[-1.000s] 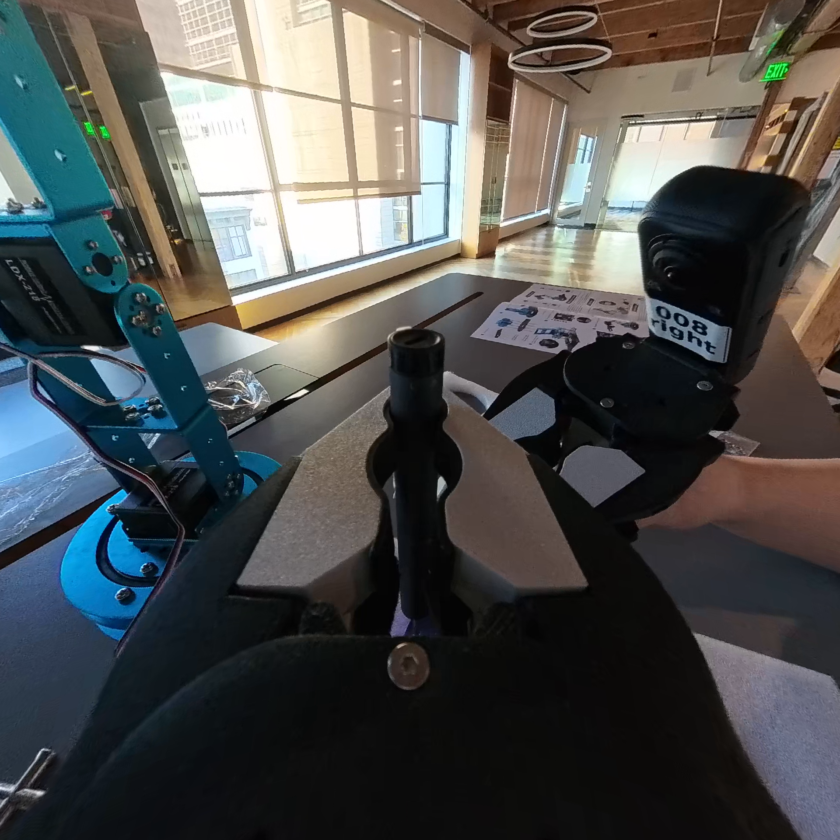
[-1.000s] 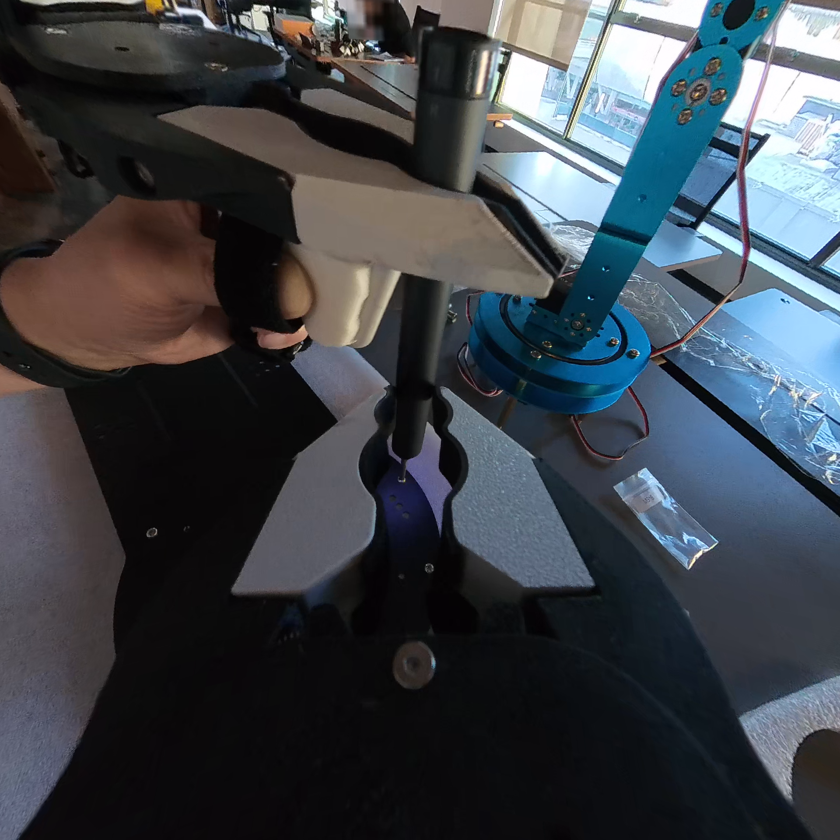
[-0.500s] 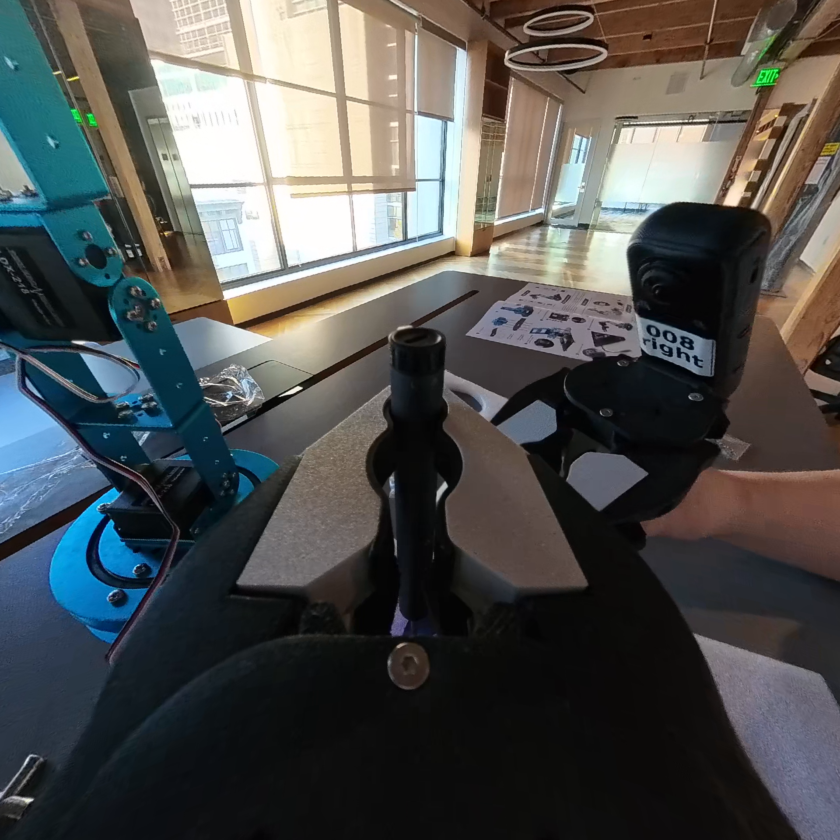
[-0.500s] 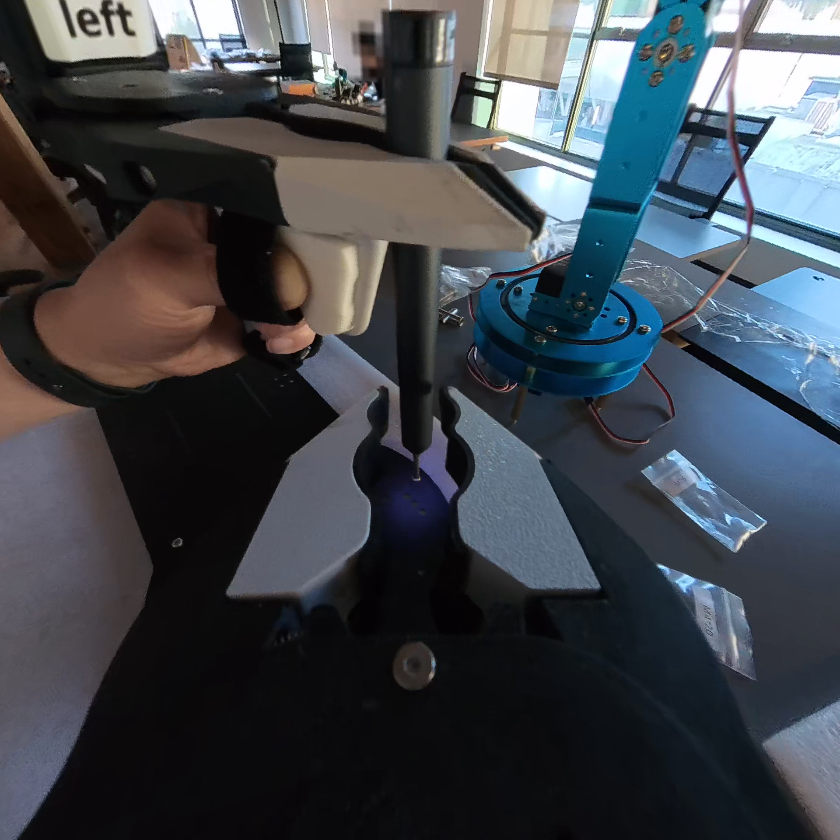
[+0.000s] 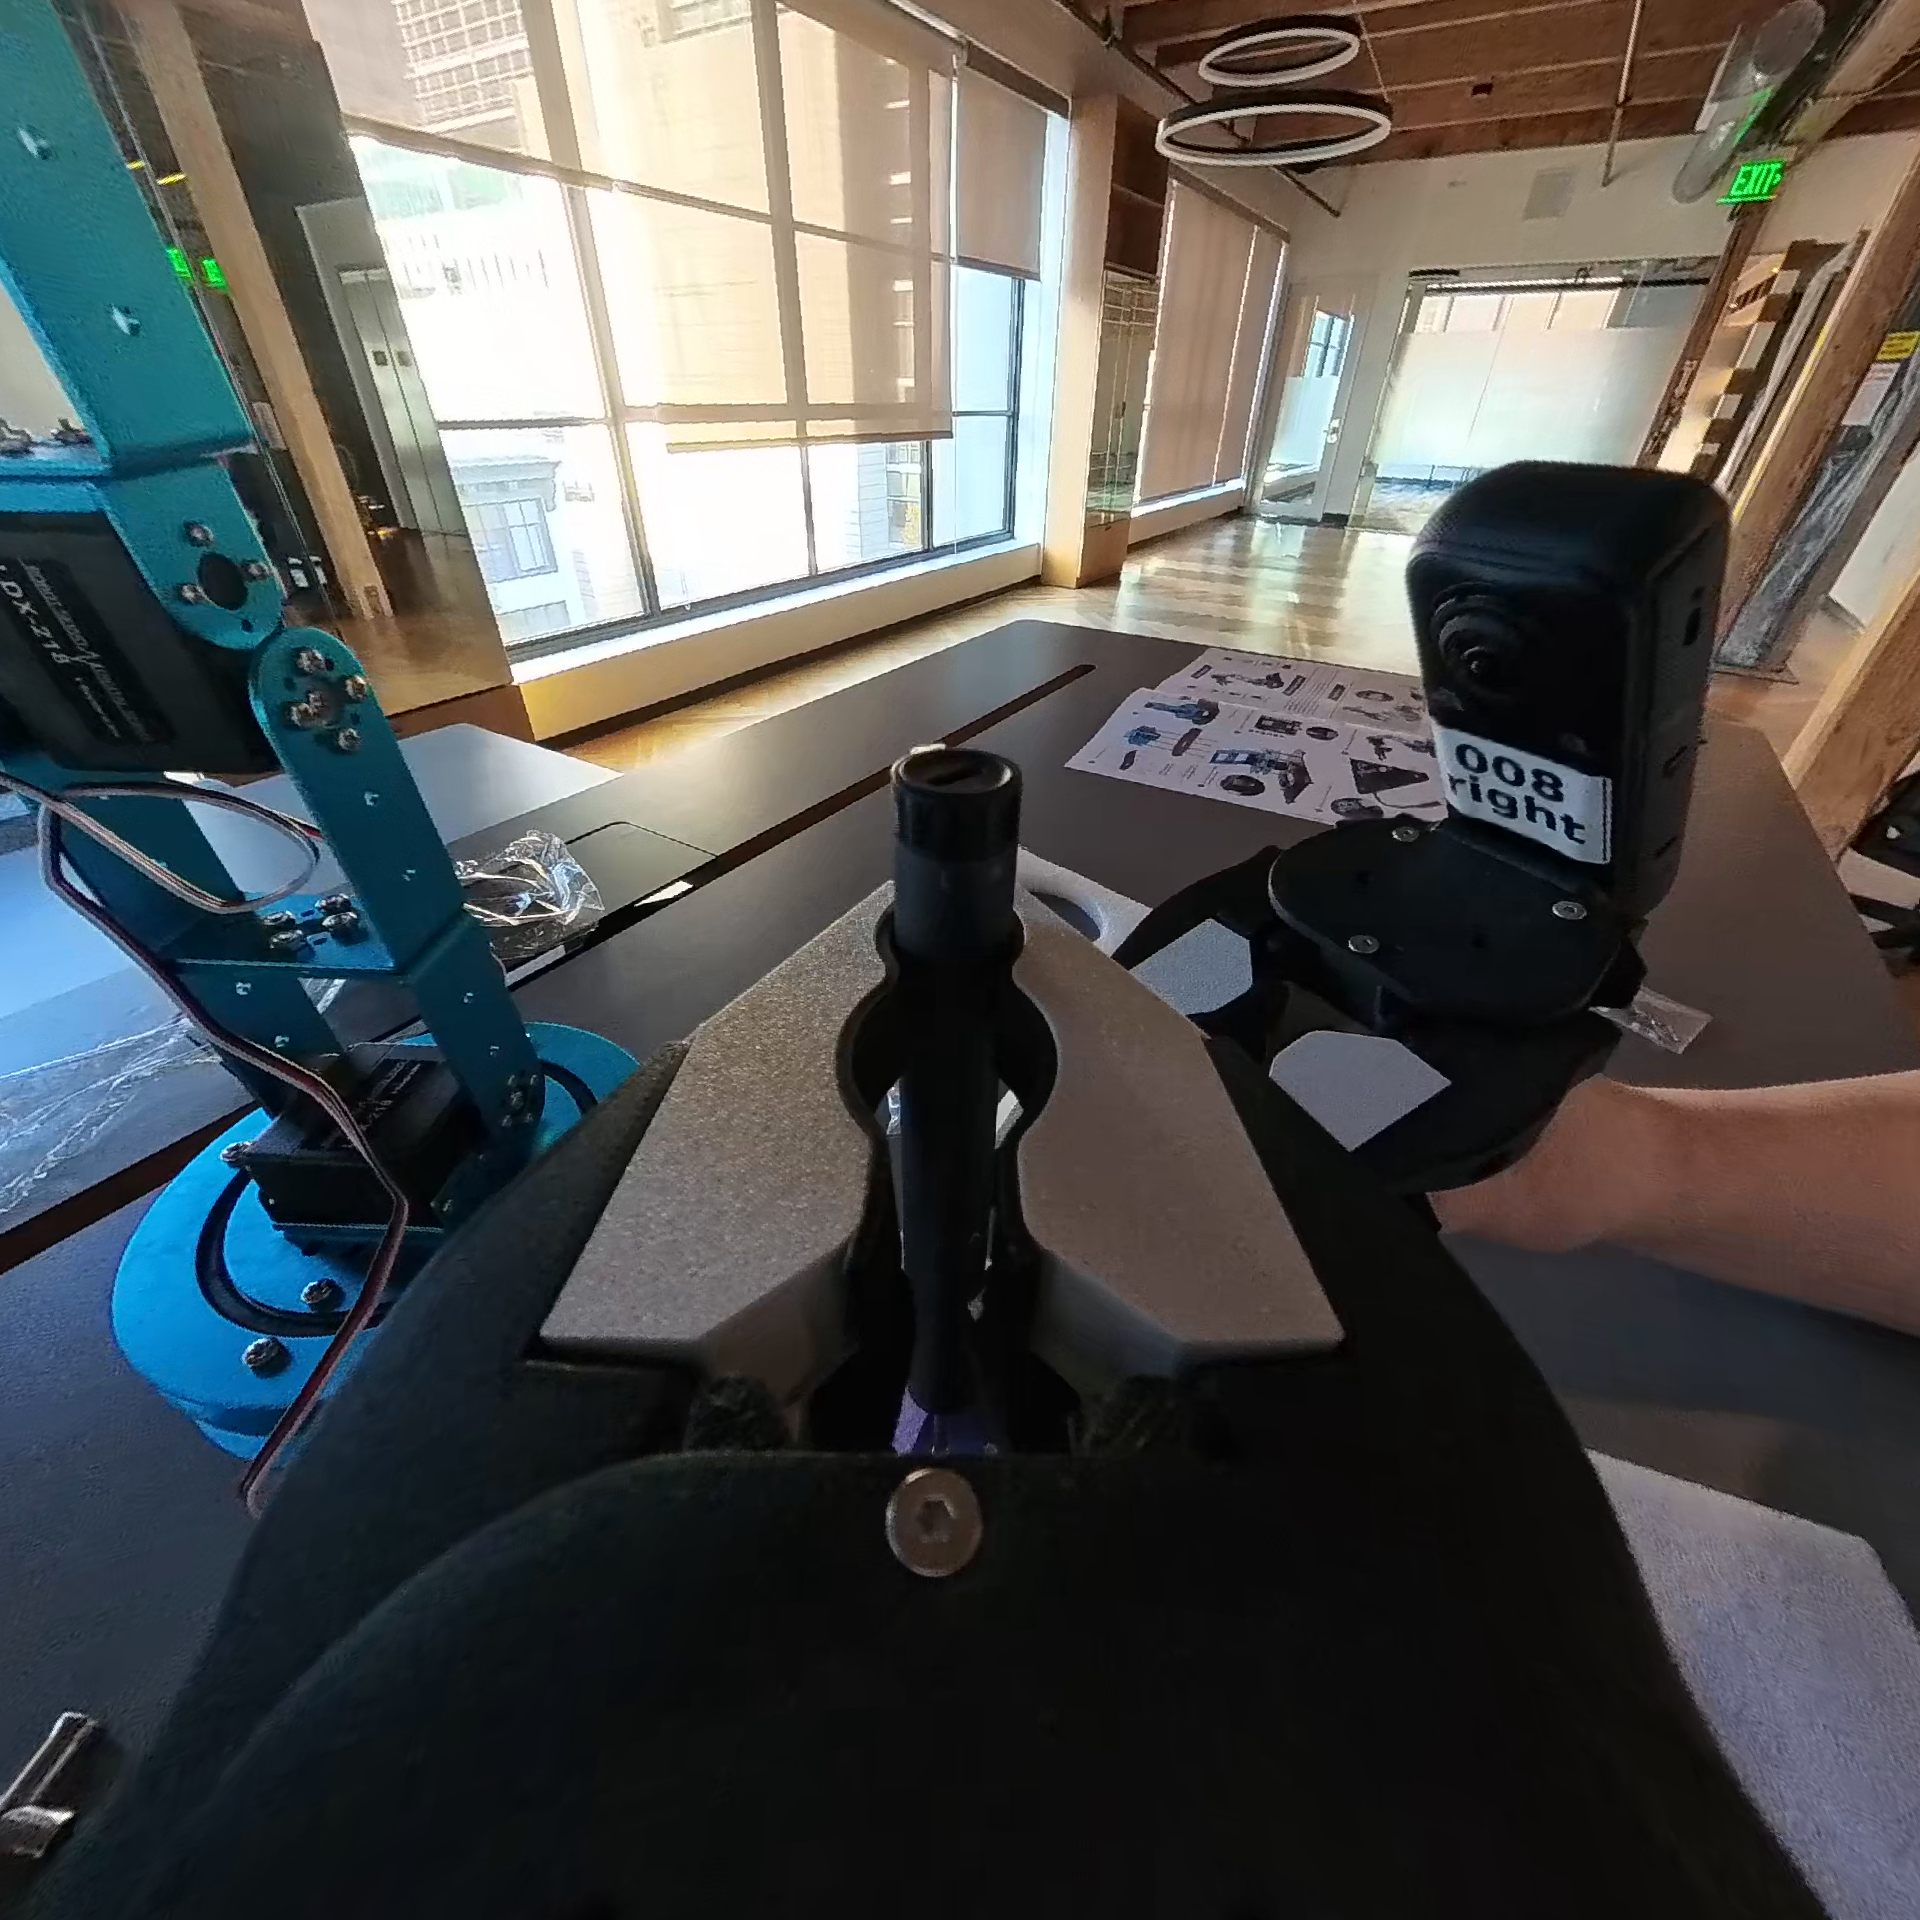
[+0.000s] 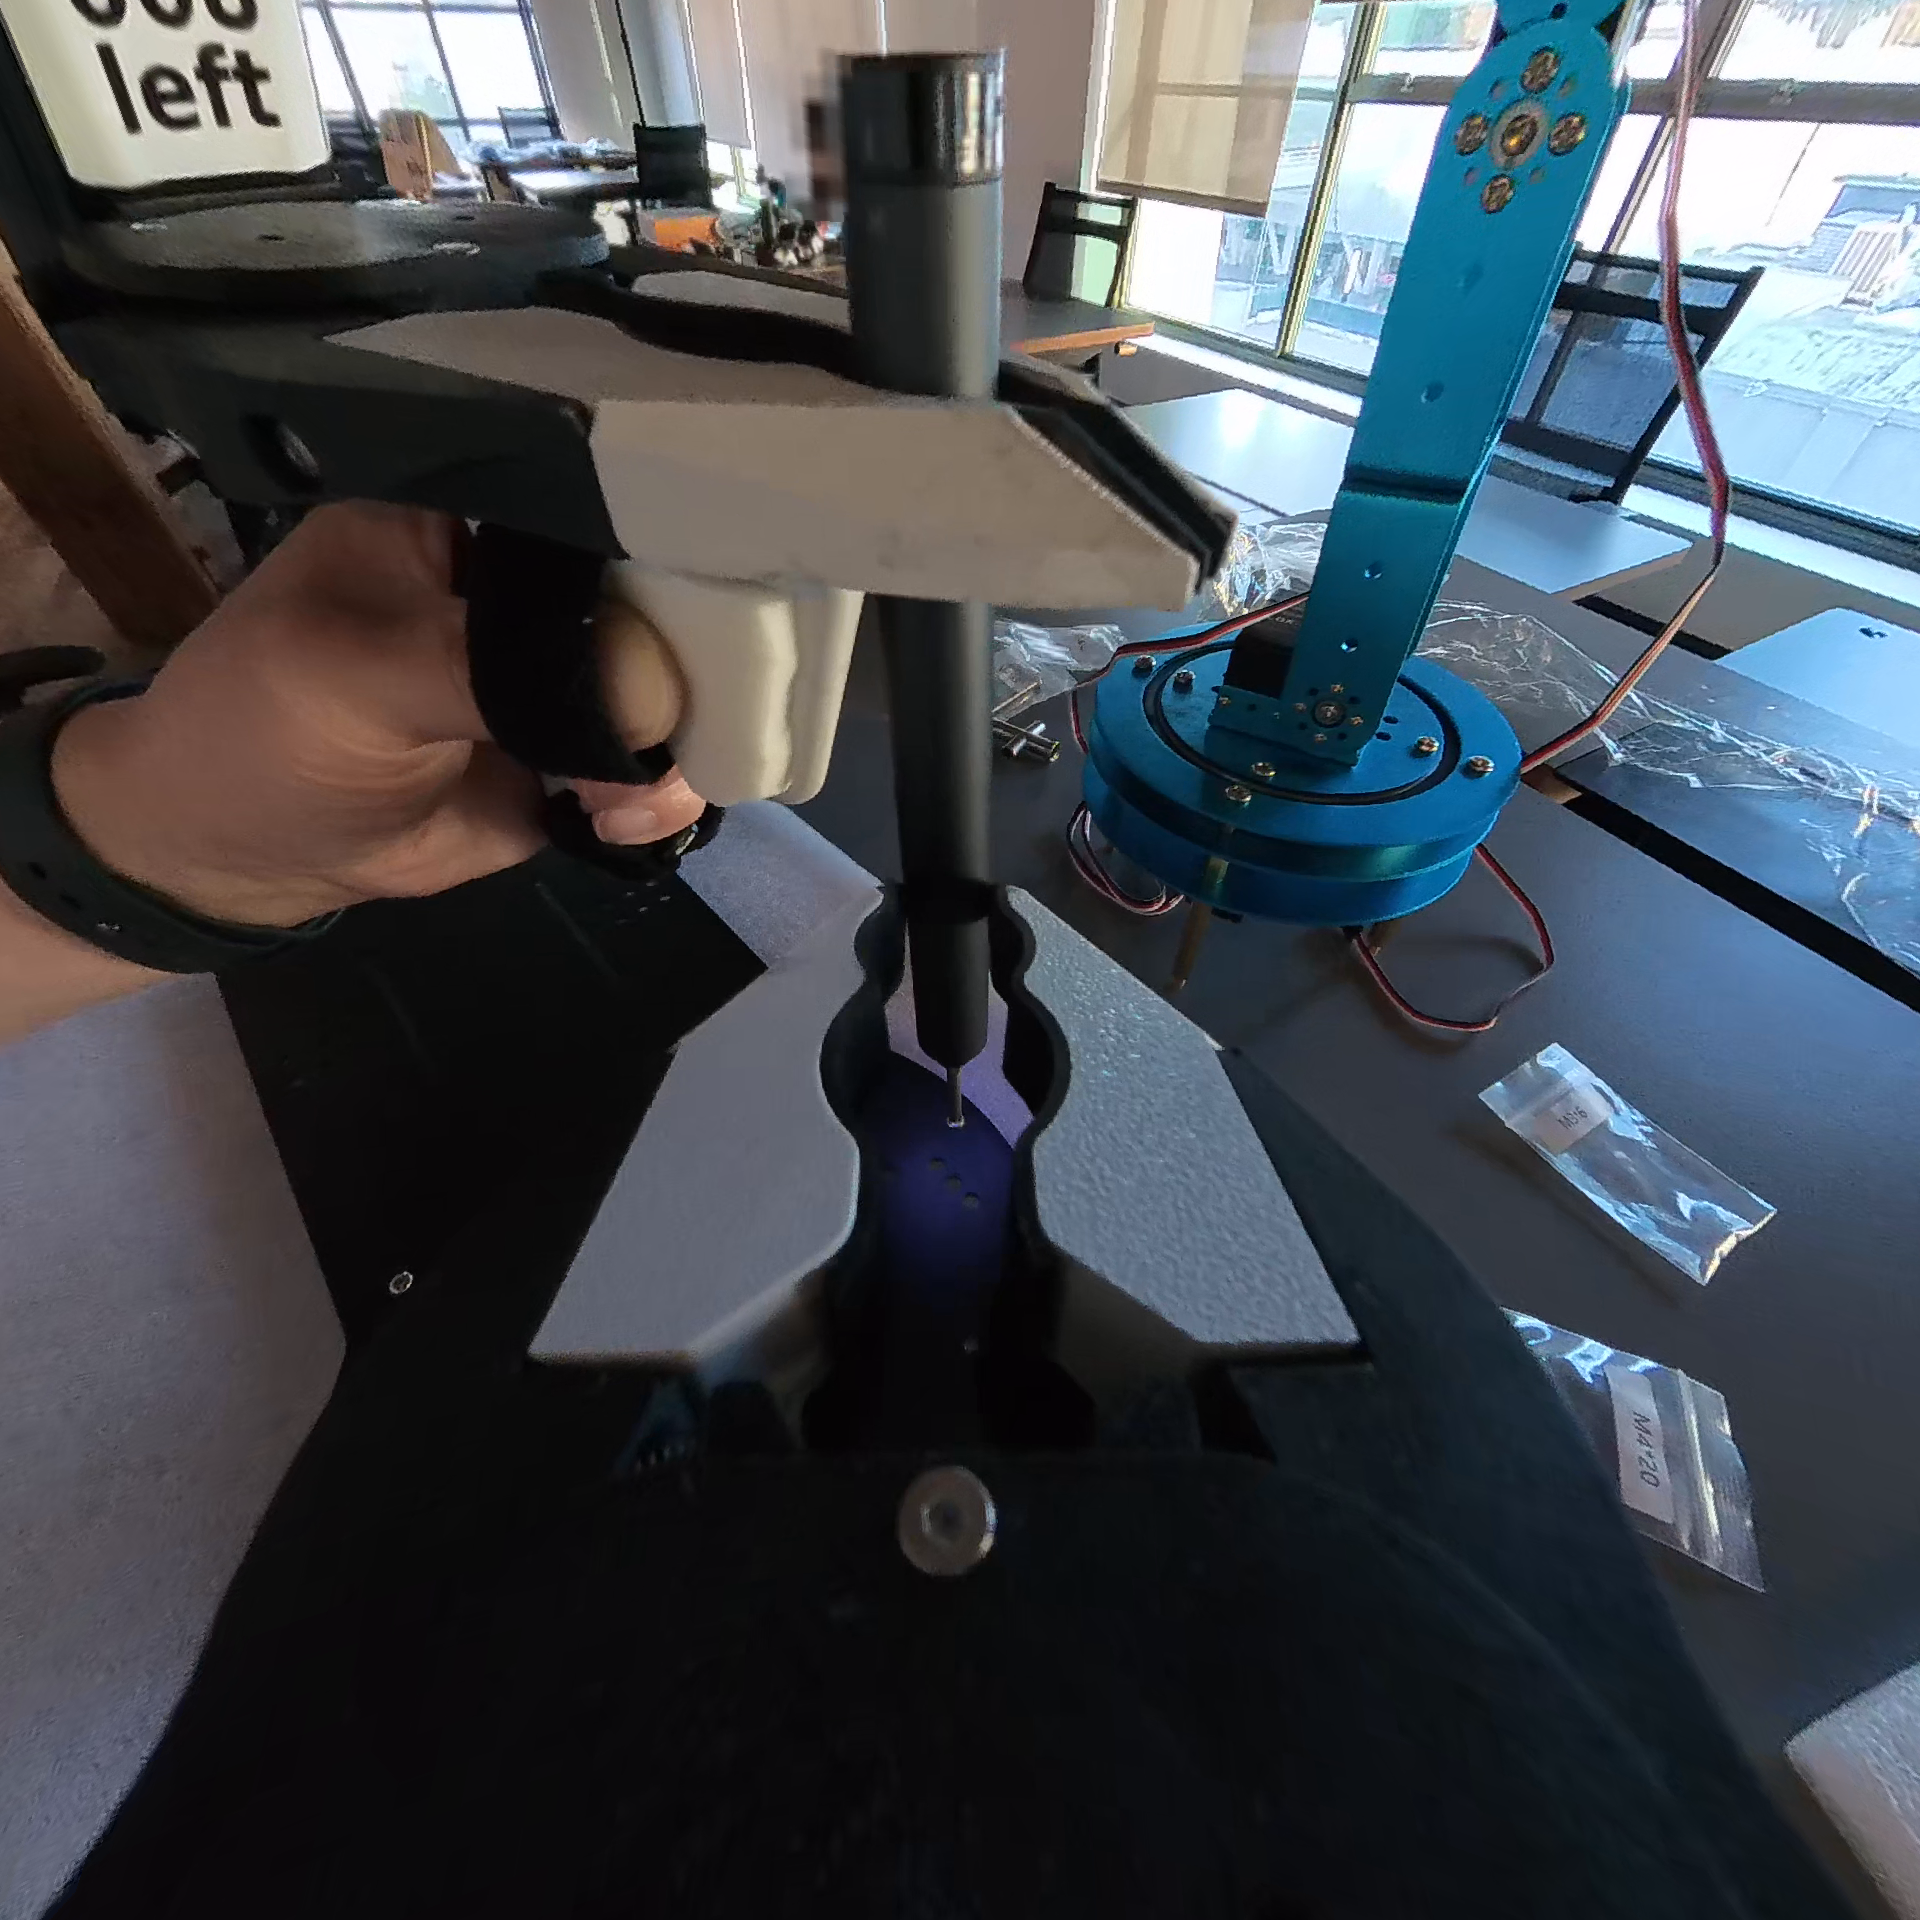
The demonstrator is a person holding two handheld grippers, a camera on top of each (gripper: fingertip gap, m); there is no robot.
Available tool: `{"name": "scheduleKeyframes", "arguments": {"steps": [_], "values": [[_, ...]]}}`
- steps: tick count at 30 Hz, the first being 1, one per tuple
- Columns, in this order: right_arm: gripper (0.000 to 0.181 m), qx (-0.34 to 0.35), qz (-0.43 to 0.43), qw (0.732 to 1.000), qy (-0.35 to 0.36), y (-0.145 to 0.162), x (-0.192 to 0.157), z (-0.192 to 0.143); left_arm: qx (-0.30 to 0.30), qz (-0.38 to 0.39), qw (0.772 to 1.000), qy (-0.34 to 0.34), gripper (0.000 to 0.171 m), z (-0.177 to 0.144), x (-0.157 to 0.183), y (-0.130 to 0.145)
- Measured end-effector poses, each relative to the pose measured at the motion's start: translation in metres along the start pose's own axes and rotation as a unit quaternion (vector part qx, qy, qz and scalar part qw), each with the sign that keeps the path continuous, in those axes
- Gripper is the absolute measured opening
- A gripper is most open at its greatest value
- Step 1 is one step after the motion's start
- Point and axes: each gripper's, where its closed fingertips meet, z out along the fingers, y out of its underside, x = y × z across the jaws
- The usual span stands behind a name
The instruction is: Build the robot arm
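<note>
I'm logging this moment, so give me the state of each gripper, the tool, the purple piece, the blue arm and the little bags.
left gripper: shut on screwdriver
right gripper: shut on purple plate
screwdriver: upright, tip on plate
purple plate: clamped, holes up
blue arm: standing upright on round base
plastic bags: lying flat, closed

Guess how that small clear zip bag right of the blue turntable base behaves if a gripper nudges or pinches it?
The clear zip bag looks like thin film lying flat on the dark table, so it would probably slide, not roll. It seems nearly empty, hence likely light and floppy, sagging when pinched. Its glossy surface suggests it could slip between smooth fingers.
</note>
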Motion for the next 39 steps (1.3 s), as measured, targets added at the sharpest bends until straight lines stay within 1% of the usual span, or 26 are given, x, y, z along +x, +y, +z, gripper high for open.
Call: {"name": "scheduleKeyframes", "arguments": {"steps": [4,27,30,36,39], "values": [[0.013,-0.008,-0.016,1.000,0.006,0.0000,0.0005,0.0010,0.002,-0.005,1.000,0.000,0.009,-0.0001,-0.0015,-0.0002],[0.014,-0.007,-0.017,1.000,-0.003,0.0016,0.0001,-0.0004,0.004,-0.002,1.000,0.000,0.009,-0.0002,0.0009,0.0001],[0.013,-0.015,-0.033,0.999,0.003,0.0017,0.0008,-0.0003,0.005,-0.003,1.000,-0.001,0.008,0.0004,0.0005,0.0001],[0.014,-0.006,-0.023,1.000,-0.004,0.0009,0.0004,-0.0004,0.005,-0.002,1.000,-0.004,0.009,0.0002,-0.0002,-0.0005],[0.014,0.002,-0.033,0.999,0.002,-0.0030,0.0011,-0.0045,0.001,0.006,1.000,-0.008,0.009,0.0032,0.0026,-0.0041]]}}
